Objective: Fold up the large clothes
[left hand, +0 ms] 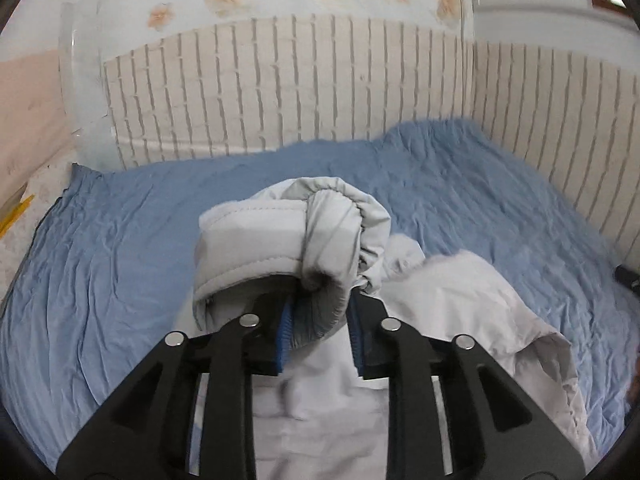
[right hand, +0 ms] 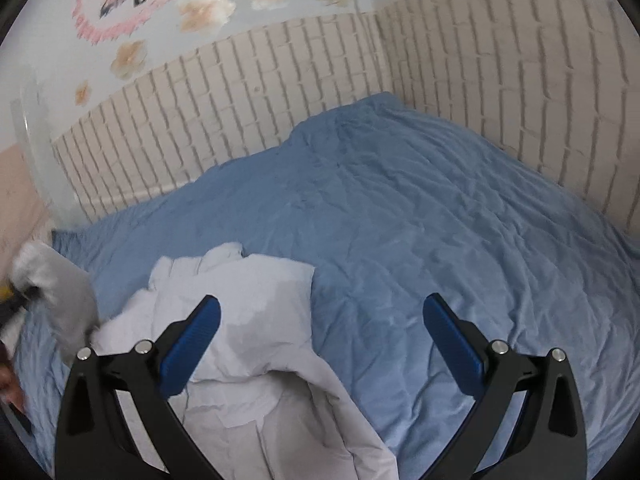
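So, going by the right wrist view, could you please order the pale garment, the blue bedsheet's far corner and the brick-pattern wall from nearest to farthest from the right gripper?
1. The pale garment, crumpled just beyond the right gripper, by its left finger.
2. The bedsheet's far corner, ahead, at the back of the bed.
3. The brick-pattern wall, behind the bed.

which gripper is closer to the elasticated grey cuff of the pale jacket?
Left. The left gripper is clamped on the grey cuff; the right gripper hangs open over the blue sheet, apart from it.
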The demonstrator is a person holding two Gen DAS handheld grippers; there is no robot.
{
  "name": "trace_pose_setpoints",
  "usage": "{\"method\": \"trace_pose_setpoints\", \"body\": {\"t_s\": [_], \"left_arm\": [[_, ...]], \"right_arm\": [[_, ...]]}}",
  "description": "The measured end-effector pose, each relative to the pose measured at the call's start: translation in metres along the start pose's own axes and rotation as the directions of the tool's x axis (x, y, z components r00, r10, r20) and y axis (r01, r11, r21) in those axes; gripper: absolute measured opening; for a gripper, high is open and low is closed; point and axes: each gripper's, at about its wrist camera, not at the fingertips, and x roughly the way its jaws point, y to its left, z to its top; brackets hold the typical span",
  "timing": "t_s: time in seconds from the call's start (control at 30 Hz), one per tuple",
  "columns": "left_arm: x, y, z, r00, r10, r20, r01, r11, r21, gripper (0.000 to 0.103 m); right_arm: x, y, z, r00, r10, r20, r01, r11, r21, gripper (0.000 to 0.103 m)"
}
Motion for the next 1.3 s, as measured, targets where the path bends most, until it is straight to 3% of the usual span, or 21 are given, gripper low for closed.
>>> {"method": "trace_pose_setpoints", "body": {"t_s": [0.13, 0.2, 0.23, 0.27, 0.37, 0.47, 0.63, 0.73, 0.83, 1.0, 1.13, 1.3], "left_arm": [[0.012, -0.047, -0.007, 0.989, 0.132, -0.059, -0.127, 0.988, 0.083, 0.033], [0.009, -0.057, -0.009, 0.986, 0.158, -0.043, -0.150, 0.977, 0.154, 0.055], [0.004, -0.059, -0.005, 0.988, 0.153, -0.020, -0.147, 0.972, 0.185, 0.094], [-0.006, -0.063, -0.004, 0.988, 0.154, 0.031, -0.157, 0.965, 0.210, 0.099], [-0.029, -0.074, 0.004, 0.969, 0.202, 0.143, -0.236, 0.927, 0.292, 0.100], [-0.049, -0.079, 0.021, 0.974, 0.148, 0.171, -0.190, 0.945, 0.265, 0.100], [-0.075, -0.040, 0.034, 0.973, 0.125, 0.192, -0.152, 0.980, 0.132, 0.100], [-0.079, 0.004, 0.027, 0.978, 0.137, 0.157, -0.146, 0.988, 0.046, 0.100], [-0.075, 0.040, 0.009, 0.980, 0.165, 0.111, -0.169, 0.985, 0.027, 0.100], [-0.068, 0.117, -0.038, 0.967, 0.251, 0.038, -0.250, 0.968, -0.023, 0.100], [-0.060, 0.188, -0.077, 0.970, 0.242, -0.032, -0.244, 0.953, -0.179, 0.100], [-0.042, 0.230, -0.095, 0.979, 0.194, -0.071, -0.206, 0.929, -0.308, 0.100]], "right_arm": [[-0.004, -0.010, -0.002, 1.000, 0.010, -0.001, -0.010, 1.000, -0.010, 0.101], [0.000, -0.013, -0.003, 1.000, 0.010, -0.015, -0.010, 1.000, -0.004, 0.101], [0.001, -0.014, -0.003, 1.000, 0.014, -0.021, -0.014, 1.000, 0.004, 0.101], [0.003, -0.014, -0.004, 0.999, 0.020, -0.027, -0.020, 1.000, 0.009, 0.101], [0.006, -0.009, -0.005, 0.998, 0.045, -0.041, -0.045, 0.999, 0.004, 0.101], [0.004, 0.000, -0.008, 0.997, 0.058, -0.044, -0.059, 0.998, -0.016, 0.101], [0.000, 0.009, -0.012, 0.995, 0.084, -0.048, -0.086, 0.996, -0.029, 0.101], [0.003, 0.014, -0.015, 0.991, 0.120, -0.061, -0.121, 0.993, -0.009, 0.101], [0.008, 0.028, -0.021, 0.984, 0.163, -0.074, -0.165, 0.986, -0.016, 0.101], [0.017, 0.082, -0.038, 0.973, 0.223, -0.063, -0.230, 0.959, -0.165, 0.101], [0.028, 0.129, -0.056, 0.968, 0.246, -0.055, -0.251, 0.922, -0.294, 0.101], [0.038, 0.184, -0.071, 0.949, 0.311, -0.055, -0.309, 0.878, -0.366, 0.101]]}}
